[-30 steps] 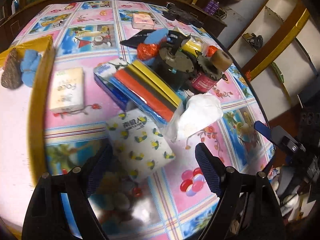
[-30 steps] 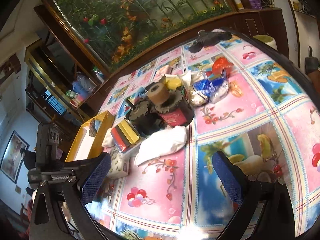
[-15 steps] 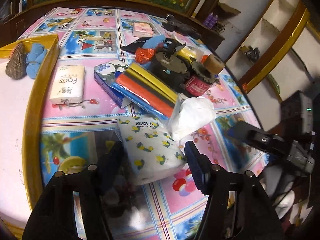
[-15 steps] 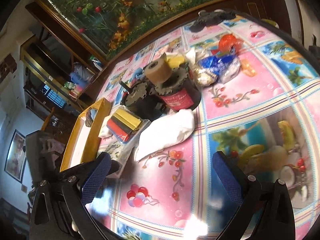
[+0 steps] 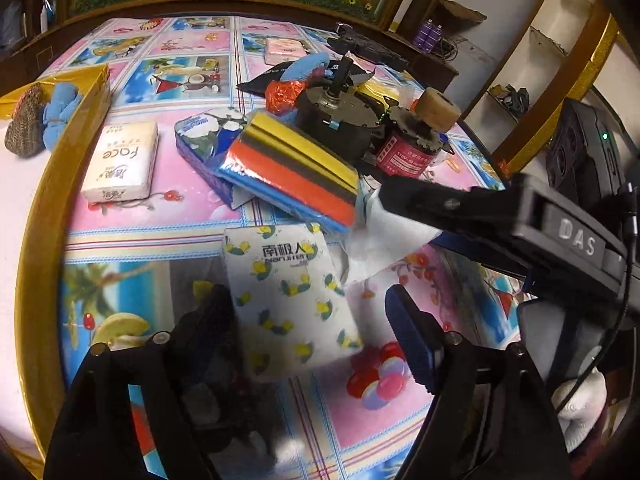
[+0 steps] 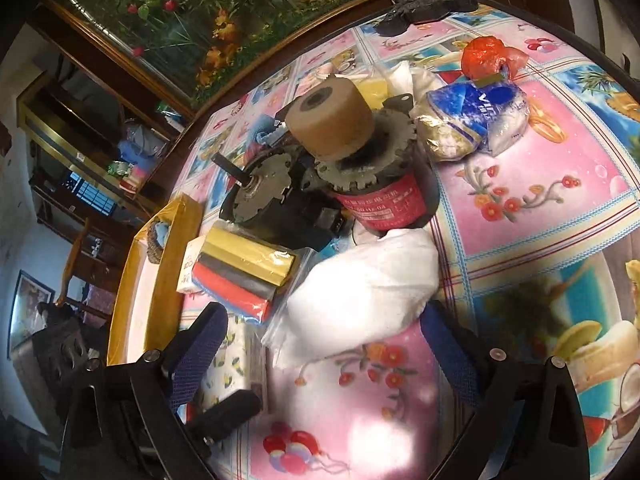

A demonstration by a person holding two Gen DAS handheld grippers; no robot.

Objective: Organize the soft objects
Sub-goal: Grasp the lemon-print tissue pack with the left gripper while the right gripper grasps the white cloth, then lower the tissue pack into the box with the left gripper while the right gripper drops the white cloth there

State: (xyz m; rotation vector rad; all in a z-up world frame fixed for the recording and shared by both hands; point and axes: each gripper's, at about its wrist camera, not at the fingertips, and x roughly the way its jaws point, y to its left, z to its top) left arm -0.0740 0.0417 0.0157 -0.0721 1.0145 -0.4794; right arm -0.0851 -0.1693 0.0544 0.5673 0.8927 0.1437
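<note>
A lemon-print tissue pack point(image 5: 292, 300) lies on the patterned tablecloth between the fingers of my left gripper point(image 5: 312, 332). Its jaws are opening: the left pad sits against the pack and the right pad point(image 5: 412, 340) stands clear of it. My right gripper point(image 6: 320, 356) straddles a white plastic bag of soft filling point(image 6: 360, 296). Its jaws are closing, and the pads stand off the bag. In the left wrist view one right finger point(image 5: 420, 202) reaches over the same bag point(image 5: 384, 244). A wrapped pack of yellow, grey and orange sponges point(image 5: 292, 168) leans behind both.
A gold-rimmed tray point(image 5: 40, 220) at the left holds a brown scrubber point(image 5: 24, 124) and a blue cloth point(image 5: 60, 116). A Face tissue pack point(image 5: 120, 164) and a blue tissue pack point(image 5: 200, 136) lie nearby. Heavy motors point(image 6: 352, 160) stand behind; a blue-white bag point(image 6: 476, 116) lies beyond.
My left gripper narrowed around the lemon pack, then widened again. My right gripper came in from the right and lower, and now straddles the white bag with narrower jaws.
</note>
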